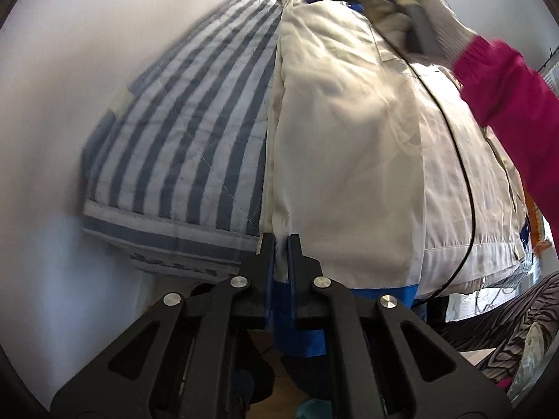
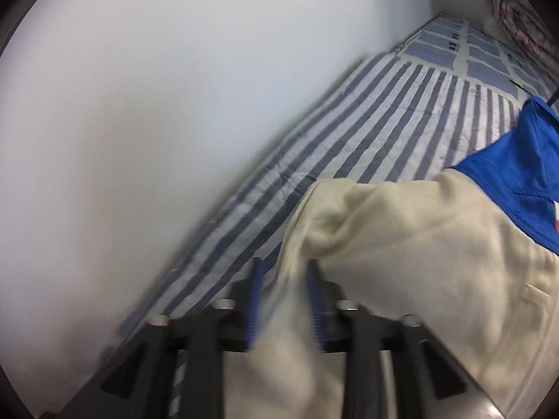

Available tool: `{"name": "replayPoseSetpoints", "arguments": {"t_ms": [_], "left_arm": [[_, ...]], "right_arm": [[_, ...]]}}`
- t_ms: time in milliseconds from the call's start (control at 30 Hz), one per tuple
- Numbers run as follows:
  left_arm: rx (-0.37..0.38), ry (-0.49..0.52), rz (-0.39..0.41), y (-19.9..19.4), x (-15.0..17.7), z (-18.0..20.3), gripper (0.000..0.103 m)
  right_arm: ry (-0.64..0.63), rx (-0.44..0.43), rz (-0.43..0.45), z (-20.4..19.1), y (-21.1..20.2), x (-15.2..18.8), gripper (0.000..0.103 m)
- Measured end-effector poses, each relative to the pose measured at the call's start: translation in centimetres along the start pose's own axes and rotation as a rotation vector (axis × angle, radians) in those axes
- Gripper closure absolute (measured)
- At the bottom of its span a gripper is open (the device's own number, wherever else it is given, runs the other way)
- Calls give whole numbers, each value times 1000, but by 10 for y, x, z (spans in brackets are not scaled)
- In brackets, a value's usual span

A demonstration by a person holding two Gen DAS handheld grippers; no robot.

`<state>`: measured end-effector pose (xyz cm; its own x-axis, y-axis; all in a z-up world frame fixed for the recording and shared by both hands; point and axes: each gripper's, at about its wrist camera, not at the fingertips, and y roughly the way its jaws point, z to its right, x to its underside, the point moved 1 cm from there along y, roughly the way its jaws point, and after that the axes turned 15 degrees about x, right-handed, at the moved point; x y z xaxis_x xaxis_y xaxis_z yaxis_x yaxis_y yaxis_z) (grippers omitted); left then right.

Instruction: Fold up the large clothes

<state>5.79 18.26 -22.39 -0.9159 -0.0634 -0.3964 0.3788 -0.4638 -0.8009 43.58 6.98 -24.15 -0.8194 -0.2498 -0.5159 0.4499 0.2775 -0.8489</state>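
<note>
The left gripper (image 1: 281, 244) has its two black fingers (image 1: 267, 248) pressed nearly together, pinching a ribbed cream edge of the jacket (image 1: 349, 146) between their blue pads. The right gripper (image 2: 284, 279) has its fingers set wider, with a thick fold of the same cream cloth bunched between them; the blur there makes it hard to say how firmly they press, though the cloth fills the gap.

The jacket is a large cream garment with bright blue panels (image 2: 517, 181). In the left wrist view it spreads across the middle and right of the frame, lining outward, with a long vertical fold or seam running up from the left gripper toward the top. A strip of blue trim shows at its lower edge just above the gripper. In the right wrist view the cream fabric rises from the gripper toward the right, where a blue section meets it.

The jacket lies over a bedspread (image 1: 181, 132) striped in blue-grey and white, which rests against a plain white wall (image 2: 139, 104). At the upper right of the left wrist view, a hand in a white glove (image 1: 419, 10) with a magenta sleeve (image 1: 506, 87) holds the other gripper's handle, and a black cable (image 1: 468, 181) trails down across the jacket.
</note>
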Motion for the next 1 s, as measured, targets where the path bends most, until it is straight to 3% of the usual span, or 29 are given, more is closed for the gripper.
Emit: {"name": "replayPoseSetpoints", "arguments": {"t_ms": [67, 200, 300, 400, 500, 600, 667, 700, 767, 833, 1000], "left_arm": [[-18, 23, 36, -13, -3, 5, 100], [63, 6, 106, -28, -14, 13, 100], [78, 21, 79, -14, -20, 22, 100], [69, 18, 40, 2, -20, 24, 100], [57, -19, 22, 8, -18, 14, 100], [82, -82, 52, 1, -21, -3, 94], [109, -104, 70, -3, -24, -11, 68], [117, -108, 81, -4, -26, -12, 64], [133, -100, 77, -2, -29, -15, 63], [146, -101, 68, 2, -31, -15, 62], [164, -137, 49, 13, -35, -22, 61]], "right_arm": [[16, 11, 46, 26, -24, 4, 72], [90, 138, 73, 91, -40, 5, 74], [178, 127, 40, 127, -31, 11, 76], [181, 192, -5, 142, -6, 20, 78], [187, 279, -80, 156, 23, 34, 85], [238, 225, -51, 168, 24, 43, 86], [240, 232, -51, 168, 18, 43, 84], [240, 239, -50, 167, 12, 43, 82], [236, 223, -44, 162, -4, 47, 78], [218, 153, -21, 149, -29, 57, 78], [114, -59, -42, 96, -85, 123, 78]]}}
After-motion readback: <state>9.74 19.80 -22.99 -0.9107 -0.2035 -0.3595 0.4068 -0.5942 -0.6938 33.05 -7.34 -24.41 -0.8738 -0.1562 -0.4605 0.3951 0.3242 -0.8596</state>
